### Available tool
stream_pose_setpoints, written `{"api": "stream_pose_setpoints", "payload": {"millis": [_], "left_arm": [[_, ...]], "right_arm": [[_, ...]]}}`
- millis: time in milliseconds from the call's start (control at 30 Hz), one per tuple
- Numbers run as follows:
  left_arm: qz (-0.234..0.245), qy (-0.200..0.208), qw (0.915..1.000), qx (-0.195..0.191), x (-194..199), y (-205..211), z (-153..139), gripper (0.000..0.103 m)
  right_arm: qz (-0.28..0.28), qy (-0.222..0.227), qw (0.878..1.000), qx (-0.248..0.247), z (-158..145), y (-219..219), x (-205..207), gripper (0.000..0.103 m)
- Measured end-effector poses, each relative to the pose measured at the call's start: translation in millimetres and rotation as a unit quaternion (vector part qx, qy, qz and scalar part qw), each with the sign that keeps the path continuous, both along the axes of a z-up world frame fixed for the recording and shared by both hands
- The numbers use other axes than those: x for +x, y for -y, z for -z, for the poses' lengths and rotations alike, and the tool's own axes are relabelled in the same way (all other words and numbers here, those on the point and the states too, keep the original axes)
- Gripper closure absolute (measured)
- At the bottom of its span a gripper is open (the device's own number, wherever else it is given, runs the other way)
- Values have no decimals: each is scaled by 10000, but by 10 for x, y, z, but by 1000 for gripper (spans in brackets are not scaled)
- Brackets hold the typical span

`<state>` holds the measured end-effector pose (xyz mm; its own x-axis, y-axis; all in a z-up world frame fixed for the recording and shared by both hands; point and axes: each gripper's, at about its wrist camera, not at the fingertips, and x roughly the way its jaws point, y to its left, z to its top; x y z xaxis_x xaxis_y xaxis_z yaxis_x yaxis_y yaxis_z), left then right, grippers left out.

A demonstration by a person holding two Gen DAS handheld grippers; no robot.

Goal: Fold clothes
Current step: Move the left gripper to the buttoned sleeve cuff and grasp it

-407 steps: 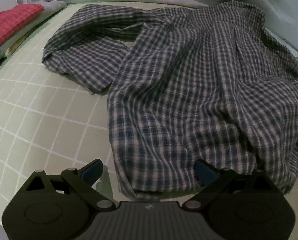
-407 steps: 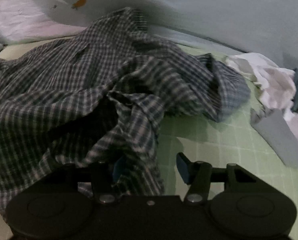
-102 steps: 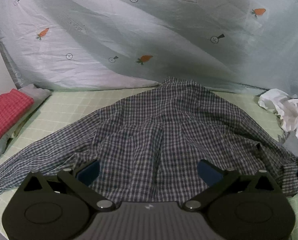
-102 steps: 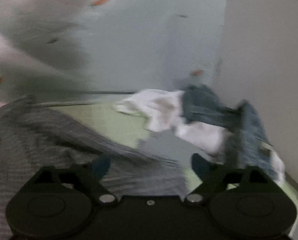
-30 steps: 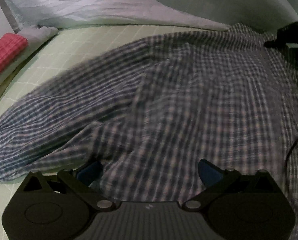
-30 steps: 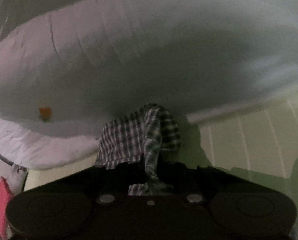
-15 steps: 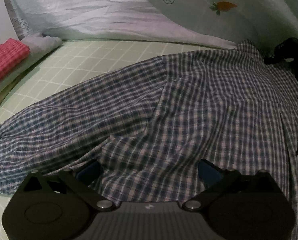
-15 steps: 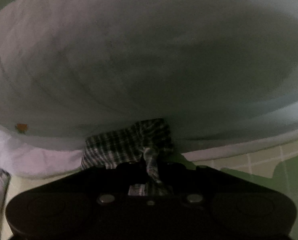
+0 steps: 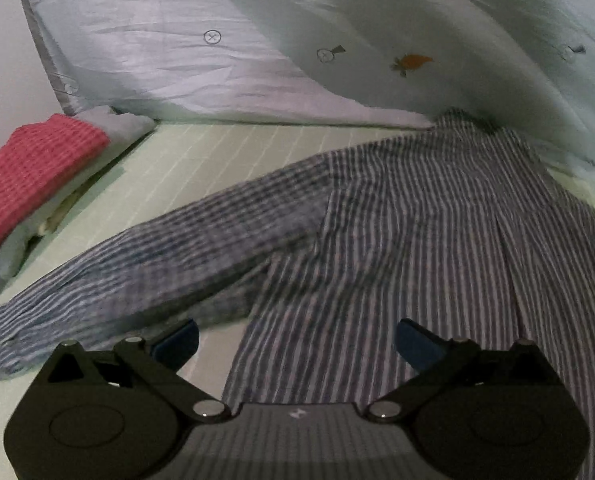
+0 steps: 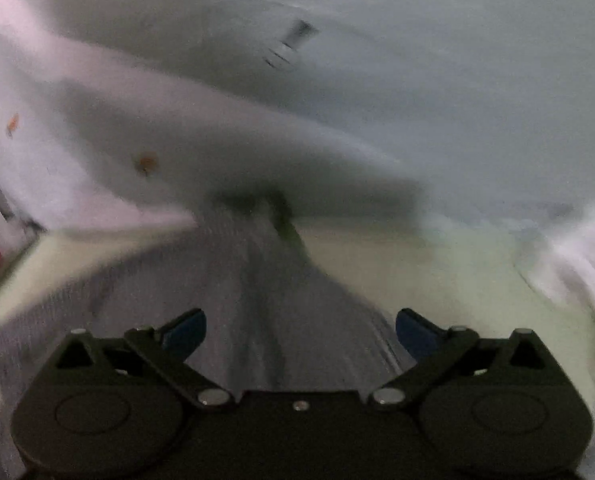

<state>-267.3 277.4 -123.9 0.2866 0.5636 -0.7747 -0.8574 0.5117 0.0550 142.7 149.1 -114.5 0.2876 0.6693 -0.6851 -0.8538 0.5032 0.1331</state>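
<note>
A dark blue and white checked shirt (image 9: 397,232) lies spread flat on the green gridded mat (image 9: 225,152), collar at the far side, one sleeve stretched out to the left. My left gripper (image 9: 297,340) is open and empty, hovering over the shirt's lower left part near the armpit. The right wrist view is blurred; there the shirt (image 10: 257,300) shows as a grey streaked shape below my right gripper (image 10: 301,330), which is open and empty.
A folded red garment on a pale grey stack (image 9: 29,176) sits at the mat's left edge. A light sheet with carrot prints (image 9: 297,40) hangs behind the mat. A blurred white heap (image 10: 585,264) lies at the right.
My right gripper has let go of the shirt's collar, opened and pulled back. My left gripper has drawn back, so more of the shirt and sleeve shows.
</note>
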Motion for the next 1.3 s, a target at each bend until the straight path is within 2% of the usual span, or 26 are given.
{"api": "stream_pose_setpoints", "payload": {"millis": [167, 367, 500, 600, 733, 1033, 1200, 1300], "left_arm": [[-171, -201, 9996, -97, -289, 355, -21, 0], [-606, -252, 9975, -245, -599, 708, -143, 0], [-800, -227, 9962, -258, -773, 898, -217, 0], [-781, -73, 9963, -341, -924, 947, -242, 0], [-750, 83, 9968, -273, -1171, 771, -241, 0], [-886, 312, 9955, -78, -1786, 36, -226, 0], [-1394, 459, 9885, -354, -2168, -460, -136, 0], [-1562, 278, 9867, -342, -2220, -707, -62, 0]], "right_arm": [[803, -343, 9950, -475, 361, 1320, -495, 1], [1684, -758, 9812, -557, 523, 1977, -997, 0], [1676, -1046, 9784, -603, 722, 2131, -1234, 0], [1313, -554, 9856, -913, 702, 1963, -1479, 0], [1447, -197, 9850, -920, 574, 1741, -1725, 0], [1531, -107, 9857, -690, 565, 1123, -2468, 0], [1584, -22, 9842, -789, 540, 852, -2812, 0], [1520, -56, 9841, -921, 566, 744, -2917, 0]]}}
